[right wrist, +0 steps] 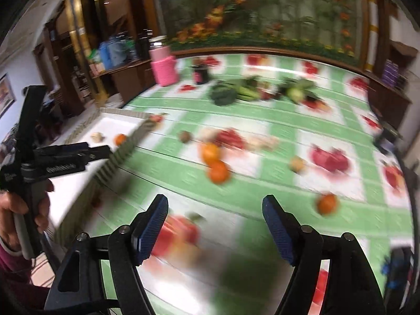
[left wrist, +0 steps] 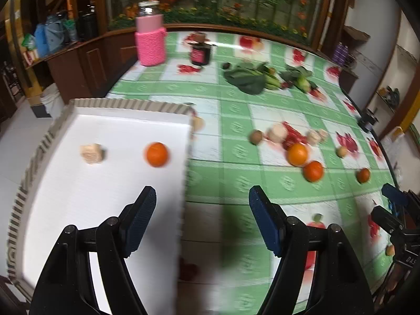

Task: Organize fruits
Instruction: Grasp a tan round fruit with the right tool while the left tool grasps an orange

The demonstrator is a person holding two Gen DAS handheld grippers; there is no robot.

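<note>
On the desk [left wrist: 236,189], covered with a green-and-white checked cloth printed with red fruit, a white tray [left wrist: 86,189] with a ribbed rim lies at the left edge. Inside the tray rest one orange [left wrist: 157,154] and, well to its left, a pale lumpy fruit [left wrist: 91,153]; the two are apart. The left hand-held gripper [left wrist: 202,210] hangs above the tray's right edge with its jaws spread wide and nothing between them; one finger is over the tray, the other over the cloth. The right hand-held gripper [right wrist: 215,218] is likewise spread wide and empty, above the near part of the desk.

On the cloth to the right of the tray lie two oranges [left wrist: 304,161] touching or just beside each other, a third, smaller orange [left wrist: 363,175] farther right, a brown round fruit [left wrist: 256,136], and pale fruits [left wrist: 277,132] that are too blurred to name. At the far side lie leafy greens [left wrist: 246,78], a pink sleeved bottle [left wrist: 151,36] and a dark jar [left wrist: 200,52]. Both views are motion-blurred.
</note>
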